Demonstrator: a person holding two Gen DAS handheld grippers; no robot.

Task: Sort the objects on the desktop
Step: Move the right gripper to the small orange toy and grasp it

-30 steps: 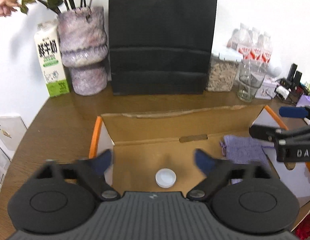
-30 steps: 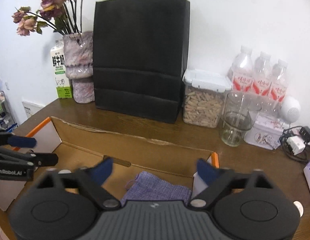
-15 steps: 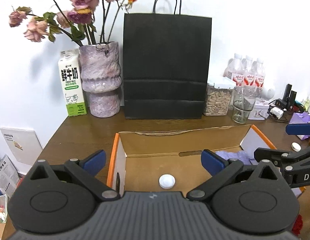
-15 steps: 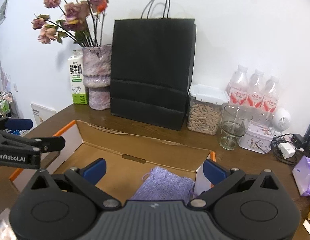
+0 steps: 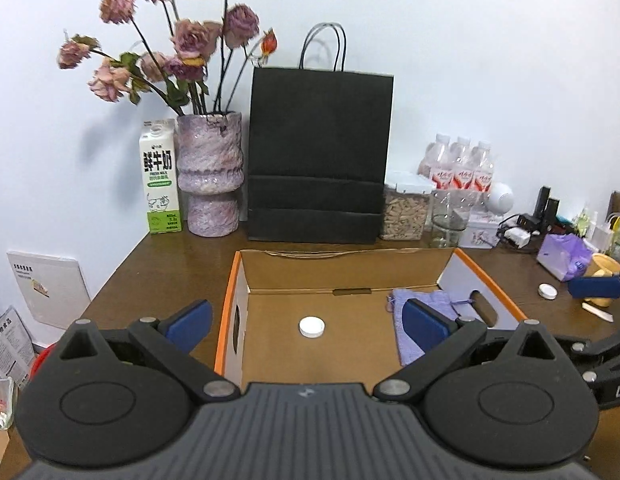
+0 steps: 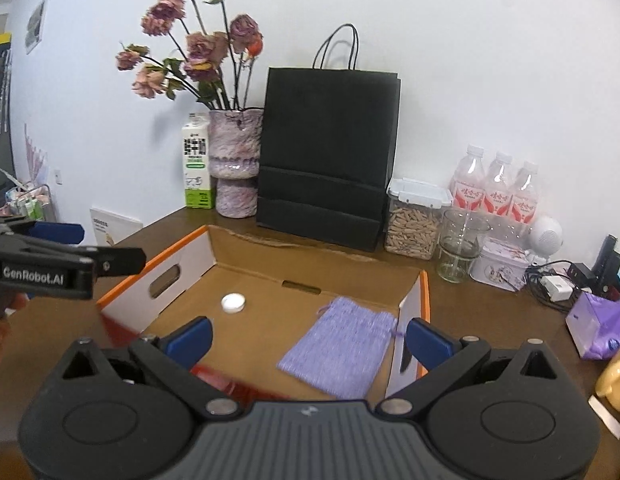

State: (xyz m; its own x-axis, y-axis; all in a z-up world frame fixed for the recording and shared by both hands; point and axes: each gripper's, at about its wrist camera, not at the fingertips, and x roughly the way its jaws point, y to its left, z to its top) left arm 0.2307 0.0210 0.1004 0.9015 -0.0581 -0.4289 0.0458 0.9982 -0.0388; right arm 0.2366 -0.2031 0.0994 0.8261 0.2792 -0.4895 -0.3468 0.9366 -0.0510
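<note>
An open cardboard box with orange edges (image 5: 270,276) (image 6: 198,256) sits on the brown desk. Inside lie a white round cap (image 5: 311,326) (image 6: 233,303) and a purple cloth pouch (image 5: 424,304) (image 6: 342,352). My left gripper (image 5: 306,326) is open and empty, held above the box's near side. My right gripper (image 6: 308,342) is open and empty, above the box near the pouch. A second white cap (image 5: 547,291) lies on the desk right of the box.
At the back stand a milk carton (image 5: 160,176), a vase of flowers (image 5: 210,184), a black paper bag (image 5: 318,156), a jar of seeds (image 6: 414,220), a glass (image 6: 462,246), water bottles (image 6: 496,188). A purple tissue pack (image 6: 598,324) and yellow object (image 6: 614,376) lie right.
Both grippers have pulled back and up from the box, so more of the desk and wall shows. Both stay open and empty. The cap and pouch have not moved.
</note>
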